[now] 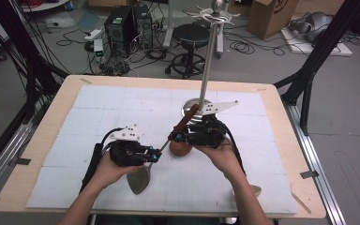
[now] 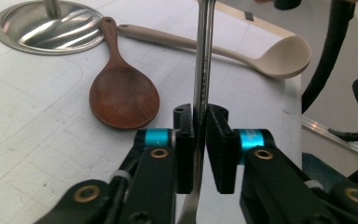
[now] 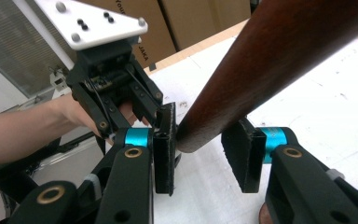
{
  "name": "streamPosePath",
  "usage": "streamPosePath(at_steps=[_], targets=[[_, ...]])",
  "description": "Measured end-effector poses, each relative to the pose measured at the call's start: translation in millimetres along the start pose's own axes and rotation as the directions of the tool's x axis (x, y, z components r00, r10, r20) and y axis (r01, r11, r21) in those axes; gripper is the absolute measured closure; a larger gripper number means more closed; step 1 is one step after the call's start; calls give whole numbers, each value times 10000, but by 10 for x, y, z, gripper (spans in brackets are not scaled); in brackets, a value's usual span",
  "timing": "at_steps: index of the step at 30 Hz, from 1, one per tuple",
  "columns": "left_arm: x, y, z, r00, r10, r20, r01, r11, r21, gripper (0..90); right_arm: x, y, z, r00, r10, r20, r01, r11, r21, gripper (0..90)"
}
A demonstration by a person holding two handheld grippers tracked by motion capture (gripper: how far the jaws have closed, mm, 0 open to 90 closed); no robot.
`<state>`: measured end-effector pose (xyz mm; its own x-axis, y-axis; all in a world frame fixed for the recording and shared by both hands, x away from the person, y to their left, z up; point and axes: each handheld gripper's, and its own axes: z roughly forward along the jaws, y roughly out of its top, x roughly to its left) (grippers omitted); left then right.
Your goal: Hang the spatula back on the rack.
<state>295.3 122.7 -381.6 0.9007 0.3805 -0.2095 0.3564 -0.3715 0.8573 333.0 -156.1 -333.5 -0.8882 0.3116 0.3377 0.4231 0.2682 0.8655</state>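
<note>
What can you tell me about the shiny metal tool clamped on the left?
The metal tool looks like polished steel: a broad, rounded blade on a thin, flat handle. The left gripper is shut on the handle, one black pad pressing each flat side, so its camera sees it edge-on. From above, the blade sits below the left hand, over the white mat, and the handle slants up and to the right. Whether the blade touches the mat cannot be told.
</note>
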Motion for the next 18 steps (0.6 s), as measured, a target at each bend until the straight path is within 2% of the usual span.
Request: streamPosePath(at_steps=[4, 5, 9, 11, 15, 18], targets=[[-15, 13, 1, 10000, 0, -31, 0, 9997, -239, 837, 23, 36, -2, 10000, -44, 61, 45, 9998, -170, 654], [-35, 25, 13, 9999, 42, -152, -46, 9996, -291, 840, 37, 58, -1, 9998, -44, 216, 49, 9998, -206, 632], [-58, 43, 38, 9994, 125, -308, -135, 9994, -308, 840, 54, 81, 14, 9994, -28, 357, 37, 9997, -243, 617], [-69, 51, 45, 9994, 133, -319, -145, 9991, -396, 840, 50, 96, 6, 9992, 1, 403, 14, 9994, -358, 659], [-69, 53, 40, 9997, 104, -212, -114, 9987, -500, 834, 53, 123, -12, 9998, 107, 168, -101, 9993, -365, 682], [-54, 61, 15, 10000, -84, -8, 83, 9975, -696, 803, 61, 146, -23, 10000, 58, -41, -60, 9990, -435, 700]])
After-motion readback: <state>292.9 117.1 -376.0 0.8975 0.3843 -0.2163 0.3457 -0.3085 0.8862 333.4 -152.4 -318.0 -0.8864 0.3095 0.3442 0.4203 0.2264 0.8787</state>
